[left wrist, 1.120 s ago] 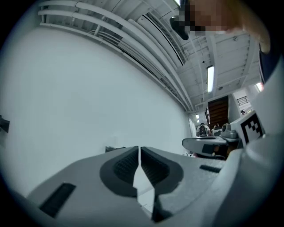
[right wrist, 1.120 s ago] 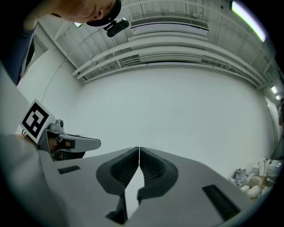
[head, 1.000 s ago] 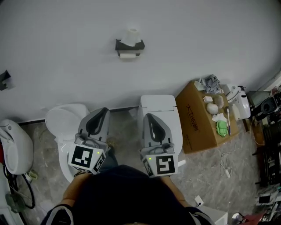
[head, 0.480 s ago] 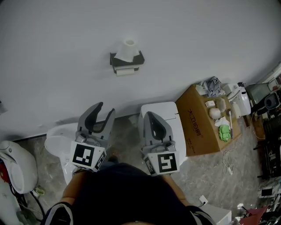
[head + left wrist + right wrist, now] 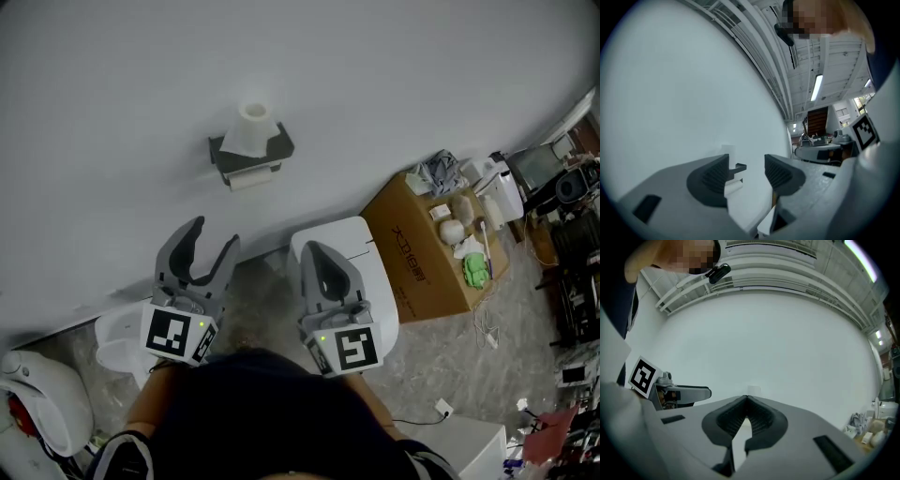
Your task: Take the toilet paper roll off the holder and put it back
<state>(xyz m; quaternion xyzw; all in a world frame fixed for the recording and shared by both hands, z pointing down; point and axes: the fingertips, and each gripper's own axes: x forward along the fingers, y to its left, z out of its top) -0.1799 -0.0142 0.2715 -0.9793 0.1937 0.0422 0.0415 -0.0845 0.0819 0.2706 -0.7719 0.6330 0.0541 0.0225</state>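
Observation:
A white toilet paper roll (image 5: pixel 253 126) stands upright on the dark wall holder (image 5: pixel 272 150), and a second roll (image 5: pixel 247 179) hangs under it. My left gripper (image 5: pixel 212 234) is below and left of the holder, well short of it. Its jaws are opening and nothing is between them. The left gripper view looks past the left gripper (image 5: pixel 746 171) at the roll (image 5: pixel 725 151) and the holder (image 5: pixel 739 167) on the wall. My right gripper (image 5: pixel 310 249) sits below the holder with its jaws shut and empty. Its own view shows the right gripper (image 5: pixel 746 400) with the roll (image 5: pixel 753 390) faint beyond.
A white toilet tank (image 5: pixel 354 246) stands under the right gripper. To its right is a cardboard box (image 5: pixel 412 253) with small items on top. Another white toilet (image 5: pixel 117 339) and a white appliance (image 5: pixel 42 398) are at the lower left. Cables lie on the floor at right.
The left gripper's jaws have gone from shut to apart. Both grippers have risen toward the wall, and the holder now sits lower and further left in the head view.

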